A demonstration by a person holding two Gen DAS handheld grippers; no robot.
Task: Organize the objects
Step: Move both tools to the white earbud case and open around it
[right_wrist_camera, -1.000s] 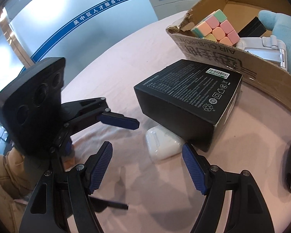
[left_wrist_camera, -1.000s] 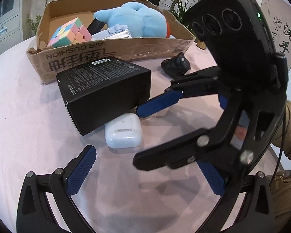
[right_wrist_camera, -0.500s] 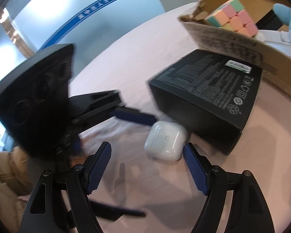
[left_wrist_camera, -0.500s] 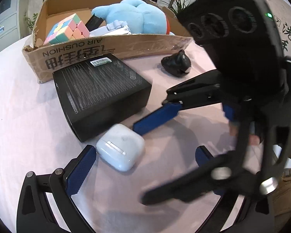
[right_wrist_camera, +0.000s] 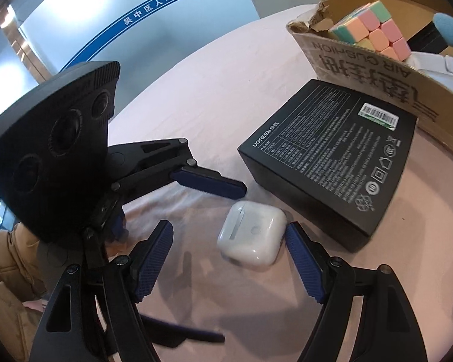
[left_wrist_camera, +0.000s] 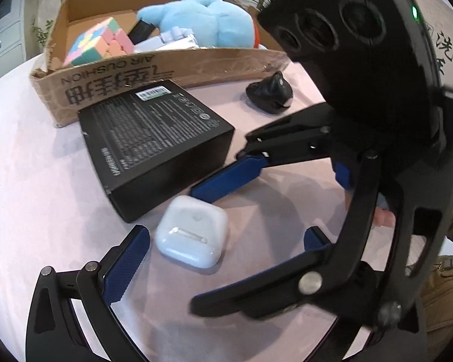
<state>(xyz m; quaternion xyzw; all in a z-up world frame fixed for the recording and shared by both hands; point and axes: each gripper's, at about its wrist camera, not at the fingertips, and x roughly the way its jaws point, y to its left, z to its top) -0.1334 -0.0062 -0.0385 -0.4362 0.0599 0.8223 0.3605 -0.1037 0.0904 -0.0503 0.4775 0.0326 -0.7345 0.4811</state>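
A white earbud case [left_wrist_camera: 193, 232] [right_wrist_camera: 252, 235] lies on the pink tablecloth just in front of a black product box [left_wrist_camera: 154, 138] [right_wrist_camera: 332, 169]. My right gripper [right_wrist_camera: 229, 262] is open and straddles the case, its right pad close against the case's side. My left gripper [left_wrist_camera: 220, 253] is open too, with the case lying between its blue pads near their tips. In the left wrist view the right gripper's upper finger [left_wrist_camera: 226, 178] reaches between the case and the black box. Neither gripper holds anything.
Behind the black box stands an open cardboard box [left_wrist_camera: 172, 69] [right_wrist_camera: 377, 75] with a pastel cube [left_wrist_camera: 96, 42], a blue plush [left_wrist_camera: 208, 21] and a white stand [left_wrist_camera: 172, 39]. A small black object [left_wrist_camera: 270, 92] lies beside it. A tan sleeve [left_wrist_camera: 444, 286] is at the right.
The earbud case has slid away from the black box's edge and turned. The right gripper has moved in so its pads now flank the case. The left gripper stayed put.
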